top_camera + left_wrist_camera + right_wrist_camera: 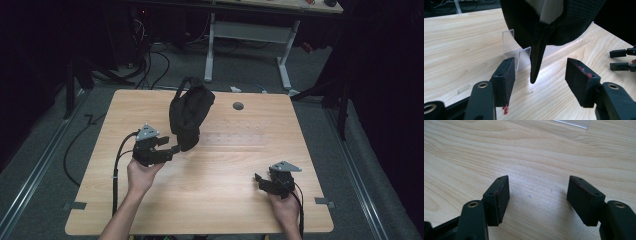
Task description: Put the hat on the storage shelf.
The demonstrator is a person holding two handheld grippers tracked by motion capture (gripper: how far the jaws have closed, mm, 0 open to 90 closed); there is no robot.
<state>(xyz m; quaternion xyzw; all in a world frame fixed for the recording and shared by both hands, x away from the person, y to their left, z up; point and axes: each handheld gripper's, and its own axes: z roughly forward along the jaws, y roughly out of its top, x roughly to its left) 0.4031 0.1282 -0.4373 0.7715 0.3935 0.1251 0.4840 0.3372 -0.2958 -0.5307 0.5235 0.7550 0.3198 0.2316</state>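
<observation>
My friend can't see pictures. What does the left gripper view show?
A black cap sits on a clear stand, its brim tip hanging between the left gripper's open black fingers without touching them. Underneath is a pale wooden table.

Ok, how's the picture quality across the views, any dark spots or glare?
High view: dim, room black at the edges, black bag lacks detail. Left gripper view: bright and sharp, glare on the table under the bag. Right gripper view: evenly lit, near tongs slightly soft.
</observation>
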